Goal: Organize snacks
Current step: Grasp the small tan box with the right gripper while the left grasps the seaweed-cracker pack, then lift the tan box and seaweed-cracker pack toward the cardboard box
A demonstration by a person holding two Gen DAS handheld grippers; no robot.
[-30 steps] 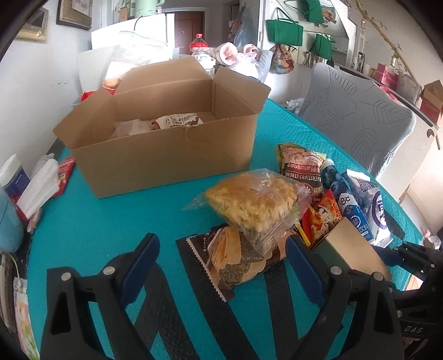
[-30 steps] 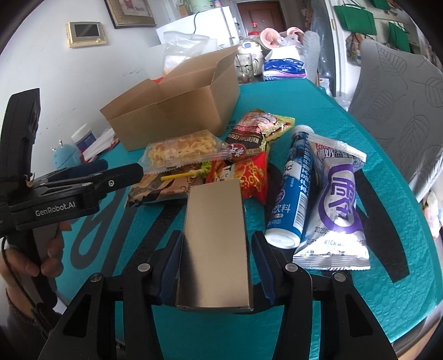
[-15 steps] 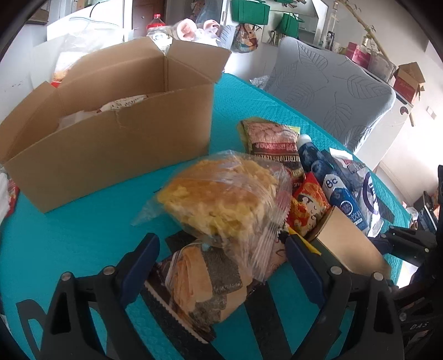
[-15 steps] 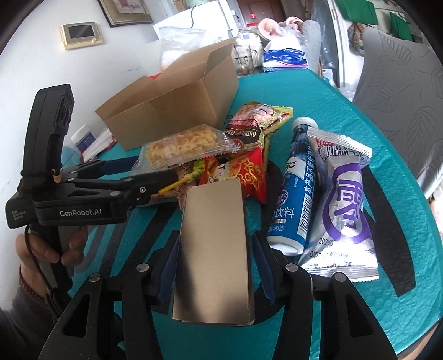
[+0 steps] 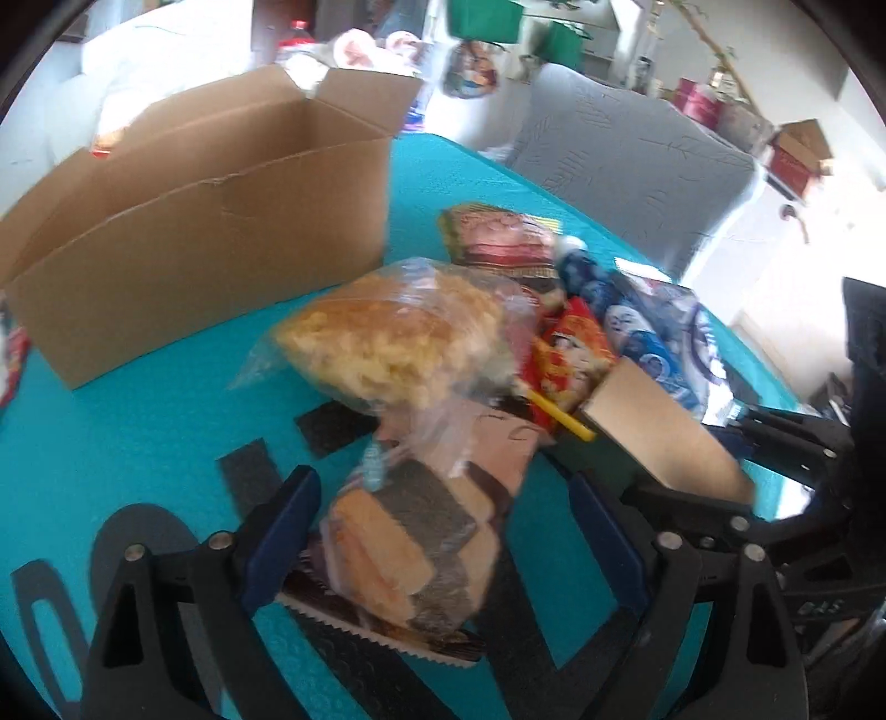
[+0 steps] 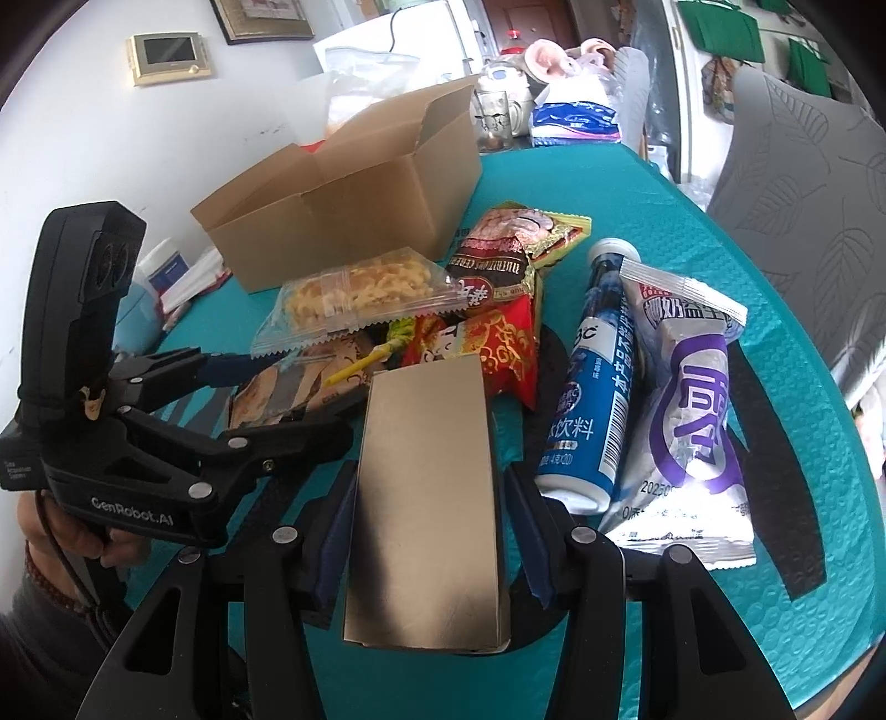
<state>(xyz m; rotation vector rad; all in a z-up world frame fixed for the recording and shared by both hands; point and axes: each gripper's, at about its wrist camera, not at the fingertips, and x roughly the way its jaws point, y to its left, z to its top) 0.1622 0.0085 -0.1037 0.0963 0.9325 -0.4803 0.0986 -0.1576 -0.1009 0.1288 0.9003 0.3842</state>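
A teal cloth with black patterns covers the counter [image 6: 692, 232]; a grey leaf-patterned chair [image 6: 819, 183] stands at its far side, green bags [image 6: 714, 22] hang on the wall beyond, and a framed panel [image 6: 169, 55] sits on the white wall. An open cardboard box [image 6: 354, 205] stands at the back of the counter; the snacks lie heaped just in front of it — a clear pack of yellow crisps [image 5: 398, 343] on top, a brown wafer packet [image 5: 404, 548] beneath, a red packet [image 6: 493, 349], a blue tube [image 6: 598, 387] and a purple-and-white pouch [image 6: 692, 410] side by side. The left gripper [image 5: 443, 531] has its jaws on either side of the wafer packet, just closing, the right-hand pad not yet touching; the right gripper [image 6: 426, 526] clamps a plain tan carton [image 6: 426, 498].
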